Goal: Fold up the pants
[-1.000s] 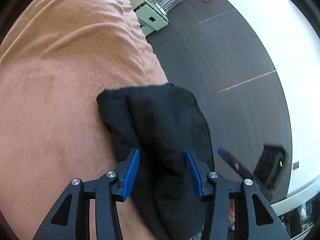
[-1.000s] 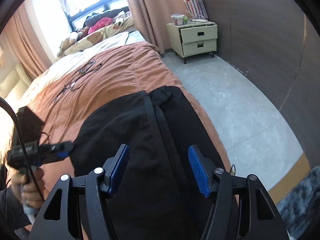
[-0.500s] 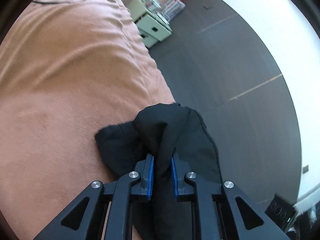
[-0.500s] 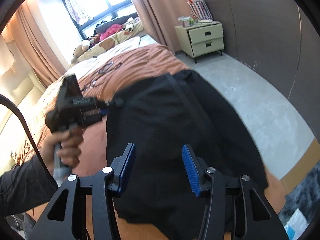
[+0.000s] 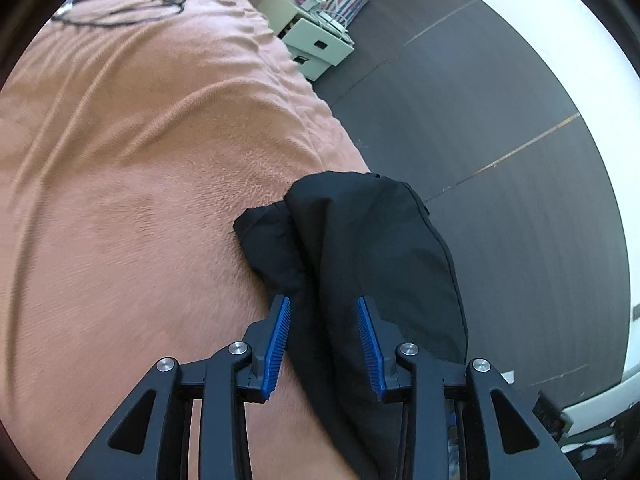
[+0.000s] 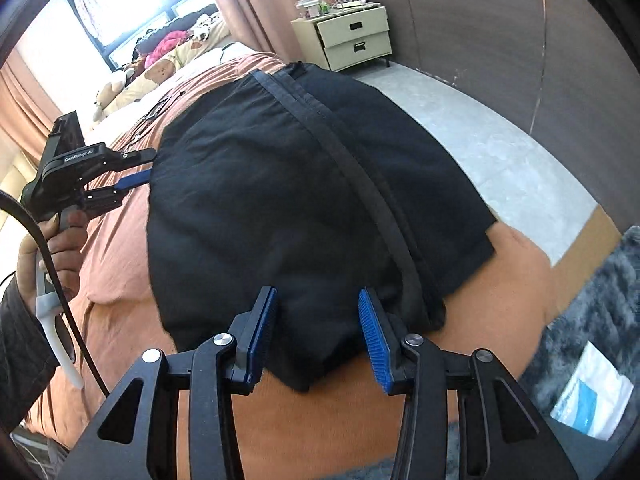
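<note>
The black pants (image 6: 304,200) lie folded in a thick bundle on the orange bedspread (image 6: 120,232) near the bed's corner. In the left wrist view the pants (image 5: 372,248) bulge up between the blue pads. My left gripper (image 5: 324,308) is open, its jaws on either side of the cloth. It also shows in the right wrist view (image 6: 132,178) at the bundle's left edge. My right gripper (image 6: 318,300) is open over the bundle's near edge, holding nothing. A black drawstring (image 6: 352,168) runs along the top of the bundle.
A cream nightstand (image 6: 348,38) stands by the dark wall. Cables (image 5: 120,8) lie on the bedspread further up. Stuffed toys and pillows (image 6: 160,68) are at the head of the bed. A grey fluffy rug (image 6: 592,320) and grey floor (image 6: 500,140) lie to the right.
My left gripper, shut on the pants half a second ago, has opened and let the cloth go. The bundle has settled on the bed. My right gripper moved closer over its near edge.
</note>
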